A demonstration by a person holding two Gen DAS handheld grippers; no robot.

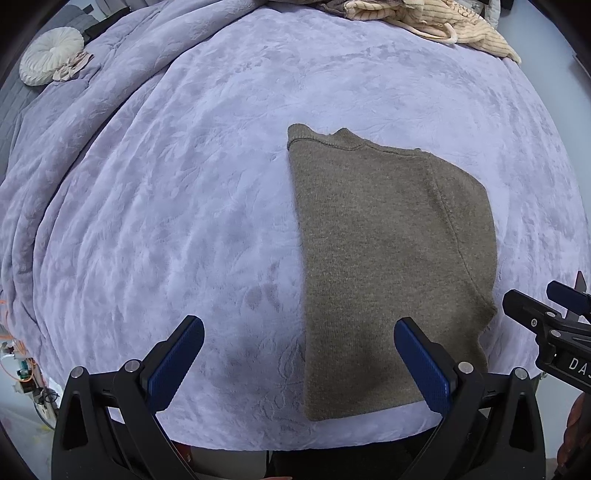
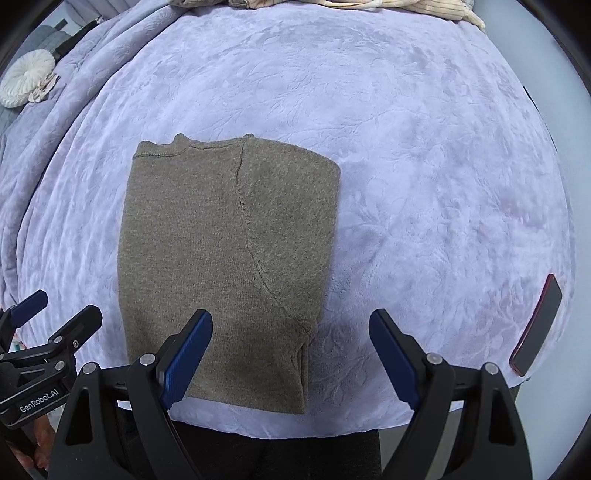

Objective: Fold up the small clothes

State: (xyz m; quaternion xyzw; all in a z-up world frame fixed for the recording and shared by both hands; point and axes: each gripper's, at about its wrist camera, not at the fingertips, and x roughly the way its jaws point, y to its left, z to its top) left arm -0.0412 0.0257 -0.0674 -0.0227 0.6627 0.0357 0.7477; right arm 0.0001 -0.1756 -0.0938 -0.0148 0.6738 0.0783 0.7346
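Observation:
A small olive-brown knit sweater [image 1: 388,258] [image 2: 225,258] lies flat on the lavender bedspread [image 1: 184,184] [image 2: 424,184], folded lengthwise into a narrow rectangle with its collar at the far end. My left gripper [image 1: 299,354] hovers open above the sweater's near left edge, one blue pad over the bedspread and the other over the knit. My right gripper [image 2: 291,350] hovers open over the near right corner of the sweater. Nothing is held between either pair of pads.
A heap of cream striped clothes [image 1: 443,22] [image 2: 424,7] lies at the far edge of the bed. A round white cushion [image 1: 50,55] [image 2: 26,83] sits far left. A dark phone with a red rim [image 2: 537,326] lies near the right edge. The bed's near edge runs just below the sweater.

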